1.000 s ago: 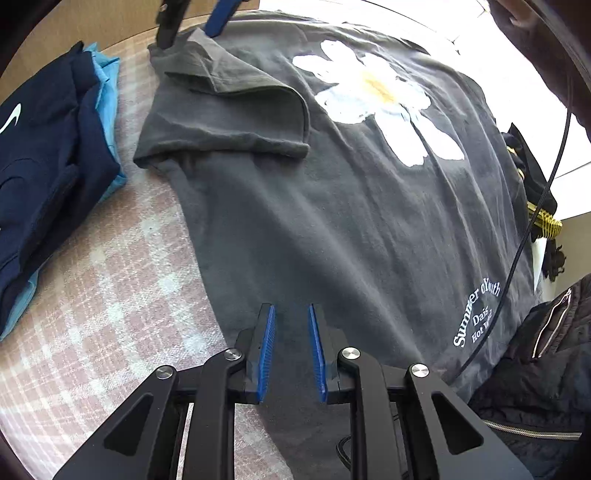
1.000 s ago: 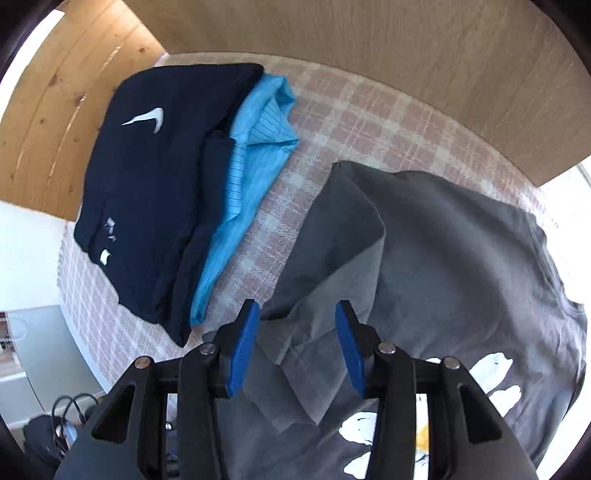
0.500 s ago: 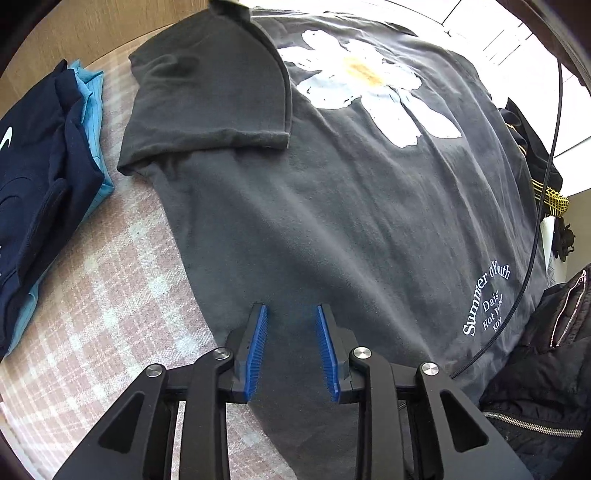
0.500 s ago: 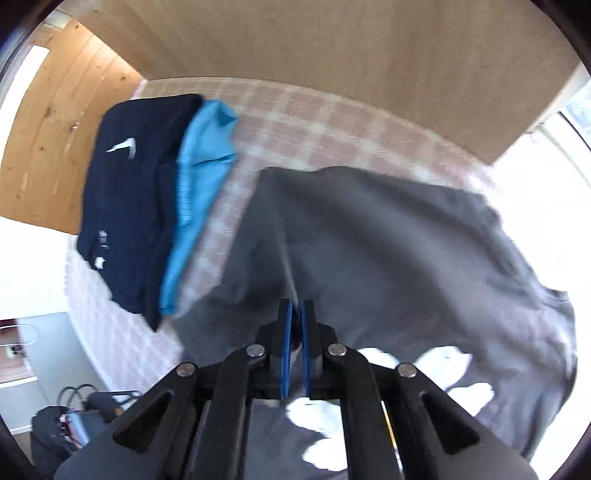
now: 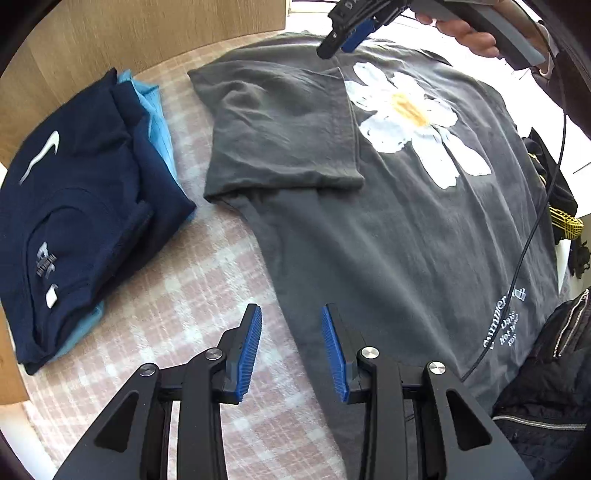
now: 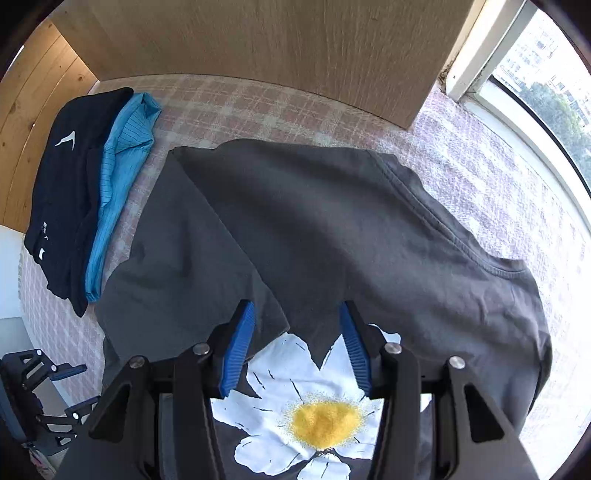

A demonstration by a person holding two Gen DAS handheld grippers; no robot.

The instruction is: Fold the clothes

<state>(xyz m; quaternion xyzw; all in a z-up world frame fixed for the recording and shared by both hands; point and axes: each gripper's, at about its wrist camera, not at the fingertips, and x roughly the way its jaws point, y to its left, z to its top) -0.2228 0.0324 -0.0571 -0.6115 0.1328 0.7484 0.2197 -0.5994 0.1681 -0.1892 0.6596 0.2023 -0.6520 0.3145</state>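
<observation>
2 grippers hang over a dark grey T-shirt (image 5: 388,229) that lies spread on a bed cover with a pink and white check pattern (image 5: 177,310). The shirt shows a big white daisy print (image 5: 410,118) with a yellow centre, and some small white lettering (image 5: 506,321) near its lower hem. 1 sleeve (image 5: 284,133) is folded inward and rests flat on the chest, with its edge just beside the flower.

The left gripper (image 5: 291,343) points down at the side edge of the shirt, near the hem. Its jaws are opening, the blue pads (image 5: 251,343) stand apart, and nothing is between them; the shirt edge and the bed cover are seen below the gap.

The right gripper (image 6: 295,343) is above the upper part of the flower, near the end of the folded sleeve. Its jaws are opening too, spread wide, and they hold no cloth. In the left wrist view a hand (image 5: 465,33) carries this gripper at the top of the picture.

Beside the shirt, apart from it, lies a pile of 2 folded garments: a navy shirt with a white swoosh logo (image 5: 81,206) on top of a light blue one (image 5: 155,110). A black jacket with zippers (image 5: 554,376) lies at the hem side.
</observation>
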